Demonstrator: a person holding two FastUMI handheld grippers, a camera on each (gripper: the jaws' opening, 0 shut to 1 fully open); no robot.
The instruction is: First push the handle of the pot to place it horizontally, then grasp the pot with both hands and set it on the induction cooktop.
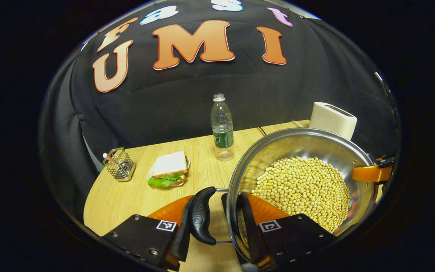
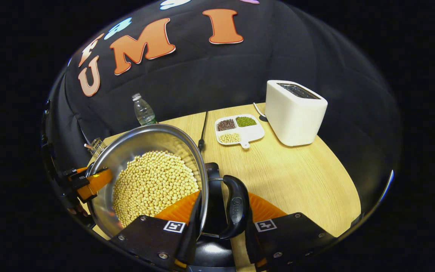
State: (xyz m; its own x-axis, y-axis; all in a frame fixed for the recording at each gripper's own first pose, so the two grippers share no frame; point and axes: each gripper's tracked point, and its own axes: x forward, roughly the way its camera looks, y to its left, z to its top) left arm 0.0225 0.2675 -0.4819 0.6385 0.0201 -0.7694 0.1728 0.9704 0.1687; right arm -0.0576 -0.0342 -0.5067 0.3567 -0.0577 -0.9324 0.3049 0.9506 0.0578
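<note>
A steel pot [image 1: 296,145] filled with soybeans [image 1: 304,189] is held from two sides. My left gripper [image 1: 217,209] is shut across the pot's black side handle [image 1: 202,221] and its rim, with one finger outside the handle and the other inside the wall. At the opposite rim, my right gripper [image 1: 372,173] shows. In the right gripper view my right gripper [image 2: 223,207] clamps the other black handle [image 2: 236,211] and the rim of the pot [image 2: 142,143] the same way. A glossy black induction cooktop [image 2: 210,253] lies under that side. My left gripper [image 2: 93,181] shows at the far rim.
On the wooden table [image 2: 300,177] stand a water bottle [image 1: 222,128], a sandwich on a plate [image 1: 168,170] and a wire holder [image 1: 119,164]. A white toaster [image 2: 295,111], a divided dish of beans [image 2: 239,129] and a black cable [image 2: 203,126] are at the back.
</note>
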